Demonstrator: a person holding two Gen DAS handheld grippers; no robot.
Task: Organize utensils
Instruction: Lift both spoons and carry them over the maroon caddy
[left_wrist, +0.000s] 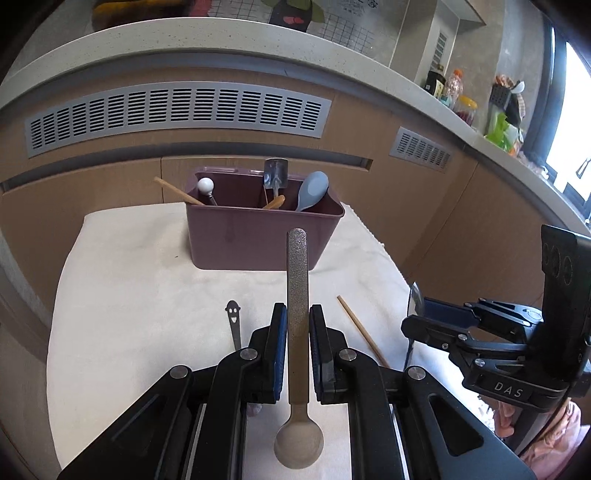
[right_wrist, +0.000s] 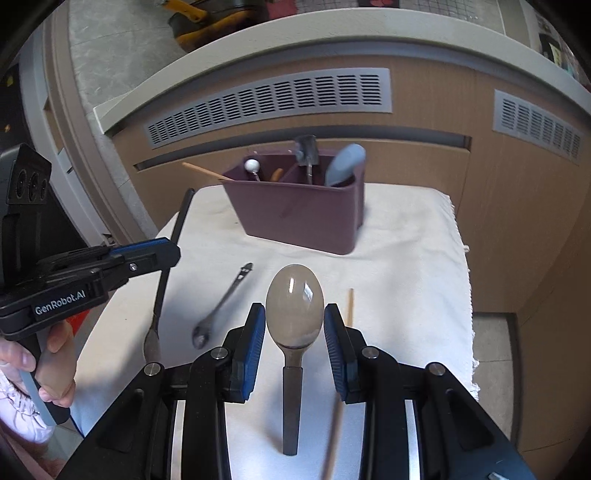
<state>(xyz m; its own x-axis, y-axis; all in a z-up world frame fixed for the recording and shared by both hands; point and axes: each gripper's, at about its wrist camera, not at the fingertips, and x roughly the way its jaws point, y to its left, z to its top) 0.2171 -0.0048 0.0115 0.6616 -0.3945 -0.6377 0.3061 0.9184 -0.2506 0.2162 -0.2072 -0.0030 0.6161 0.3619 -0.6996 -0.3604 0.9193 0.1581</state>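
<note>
- The left hand-held gripper (left_wrist: 298, 350) pinches the flat, speckled handle of a wooden spoon (left_wrist: 297, 295). The handle points far, toward the caddy, and the bowl hangs near the camera.
- The right hand-held gripper (right_wrist: 294, 332) holds a big spoon (right_wrist: 294, 306) with a dark handle. Its pale bowl sits between the blue pads (right_wrist: 255, 343), which seem to press on its sides.
- The purple caddy (left_wrist: 258, 236) stands at the far side of the worktop (left_wrist: 147, 295), which a white cloth covers. A blue spoon (left_wrist: 312, 190), a metal scoop (left_wrist: 275, 175), a white-knobbed utensil (left_wrist: 205, 184) and wooden sticks stand inside it.
- On the cloth lies a small metal spoon (right_wrist: 221, 306) with a smiling face on its handle end, left of the grippers.
- A single wooden chopstick (left_wrist: 362, 330) lies on the cloth, to the right.
- A hand (right_wrist: 44, 365) grips the left tool.
</note>
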